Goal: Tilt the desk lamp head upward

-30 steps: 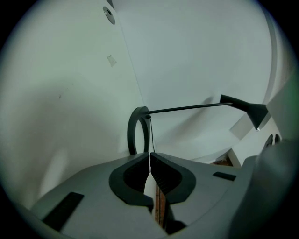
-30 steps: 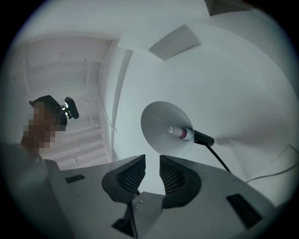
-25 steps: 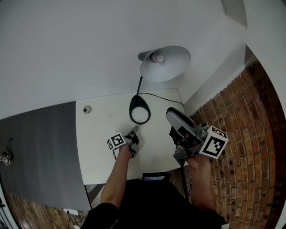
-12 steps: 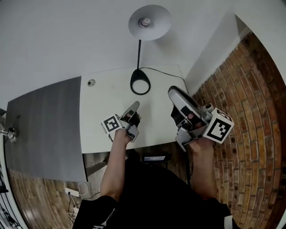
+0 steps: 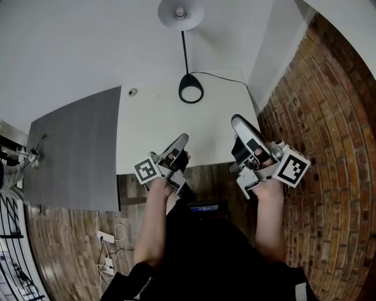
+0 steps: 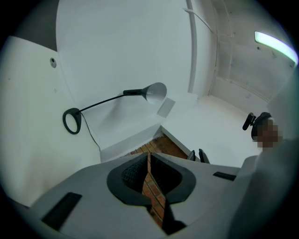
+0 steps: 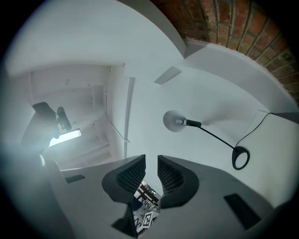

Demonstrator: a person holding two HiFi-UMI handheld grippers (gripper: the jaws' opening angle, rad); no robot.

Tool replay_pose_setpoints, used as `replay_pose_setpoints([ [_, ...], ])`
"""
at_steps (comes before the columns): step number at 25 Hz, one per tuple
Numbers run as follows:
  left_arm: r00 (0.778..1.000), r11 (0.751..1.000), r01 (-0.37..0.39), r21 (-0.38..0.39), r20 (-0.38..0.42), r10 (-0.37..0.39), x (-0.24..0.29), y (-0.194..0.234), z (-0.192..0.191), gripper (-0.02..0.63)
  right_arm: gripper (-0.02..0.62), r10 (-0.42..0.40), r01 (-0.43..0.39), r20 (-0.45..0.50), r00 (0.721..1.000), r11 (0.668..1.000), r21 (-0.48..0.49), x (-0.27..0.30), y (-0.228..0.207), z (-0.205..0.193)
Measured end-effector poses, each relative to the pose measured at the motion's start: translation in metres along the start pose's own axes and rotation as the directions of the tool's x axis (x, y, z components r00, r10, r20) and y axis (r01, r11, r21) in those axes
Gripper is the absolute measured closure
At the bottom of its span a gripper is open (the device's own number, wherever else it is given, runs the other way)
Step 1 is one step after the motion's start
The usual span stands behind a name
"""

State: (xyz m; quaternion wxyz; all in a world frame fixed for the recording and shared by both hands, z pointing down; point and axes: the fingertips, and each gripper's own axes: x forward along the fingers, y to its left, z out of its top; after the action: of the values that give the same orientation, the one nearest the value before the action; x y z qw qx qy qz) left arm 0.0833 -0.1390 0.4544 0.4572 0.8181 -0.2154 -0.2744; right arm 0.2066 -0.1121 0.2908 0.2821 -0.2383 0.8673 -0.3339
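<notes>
Desk lamp (image 5: 194,13) is sitting at the far end of the white tabletop (image 5: 153,129), close to the wall. Its black ring base (image 5: 190,79) is lying flat on the surface and a thin black stem is running from it to the lamp head (image 6: 155,92). From the head view the open side of the shade is facing the camera, so the bulb (image 5: 180,12) is showing in the middle. A black cord (image 5: 226,76) is trailing off from the base toward the right corner.

Both hands are hanging back by the near edge of the tabletop, well apart from the lamp and not touching it. The left tongs (image 6: 148,156) are sitting pretty much together, with just a sliver of a gap and nothing in it. The right tongs (image 7: 150,161) are standing apart, also holding nothing, and they're pointing roughly toward the lamp.

A dark grey panel (image 5: 76,153) is butting up against the tabletop's left side, and a brick wall (image 5: 329,106) is running along the right. There's also a small round fitting (image 5: 133,92) near the back left corner of the tabletop. It might be a cable grommet, but it's too small to say for sure.
</notes>
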Motion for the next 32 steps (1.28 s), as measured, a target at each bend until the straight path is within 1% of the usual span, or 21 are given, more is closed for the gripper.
replay_pose_setpoints([
  [3, 0.999, 0.998, 0.038, 0.052, -0.014, -0.038, 0.003, -0.028, 0.005, 0.591, 0.509, 0.013, -0.013, 0.033, 0.999, 1.000, 0.002, -0.010, 0.009, 0.002],
  [6, 0.993, 0.989, 0.111, 0.097, -0.042, -0.107, 0.016, -0.061, 0.010, 0.591, 0.509, 0.021, -0.020, 0.069, 0.997, 1.000, -0.013, -0.019, 0.019, 0.005],
  [10, 0.979, 0.965, 0.197, 0.174, -0.090, -0.183, 0.025, -0.100, 0.018, 0.591, 0.509, 0.008, -0.006, 0.116, 0.993, 1.000, -0.020, -0.024, 0.023, 0.002],
  [12, 0.971, 0.955, 0.233, 0.184, -0.106, -0.216, 0.020, -0.113, 0.021, 0.591, 0.509, -0.007, 0.009, 0.129, 0.992, 1.000, -0.019, -0.024, 0.024, -0.005],
  [14, 0.966, 0.951, 0.252, 0.179, -0.109, -0.235, 0.007, -0.119, 0.028, 0.591, 0.509, -0.026, 0.028, 0.128, 0.991, 0.999, -0.015, -0.017, 0.025, -0.018],
  [18, 0.972, 0.958, 0.233, 0.166, -0.084, -0.221, -0.031, -0.114, 0.049, 0.591, 0.509, -0.077, 0.078, 0.104, 0.992, 0.997, -0.012, 0.003, 0.034, -0.053],
  [22, 0.971, 0.963, 0.238, 0.122, -0.063, -0.232, -0.068, -0.109, 0.059, 0.591, 0.509, -0.145, 0.148, 0.078, 0.986, 0.988, -0.034, 0.013, 0.049, -0.087],
  [25, 0.962, 0.961, 0.270, 0.068, -0.056, -0.266, -0.087, -0.107, 0.053, 0.591, 0.509, -0.199, 0.201, 0.071, 0.977, 0.979, -0.029, 0.009, 0.061, -0.110],
  [29, 0.945, 0.946, 0.324, -0.024, -0.047, -0.325, -0.099, -0.107, 0.032, 0.591, 0.509, -0.293, 0.296, 0.059, 0.954, 0.954, -0.055, -0.010, 0.073, -0.131],
  [32, 0.938, 0.940, 0.338, -0.047, -0.066, -0.341, -0.100, -0.115, 0.018, 0.591, 0.509, -0.313, 0.319, 0.067, 0.947, 0.943, -0.095, -0.021, 0.084, -0.134],
])
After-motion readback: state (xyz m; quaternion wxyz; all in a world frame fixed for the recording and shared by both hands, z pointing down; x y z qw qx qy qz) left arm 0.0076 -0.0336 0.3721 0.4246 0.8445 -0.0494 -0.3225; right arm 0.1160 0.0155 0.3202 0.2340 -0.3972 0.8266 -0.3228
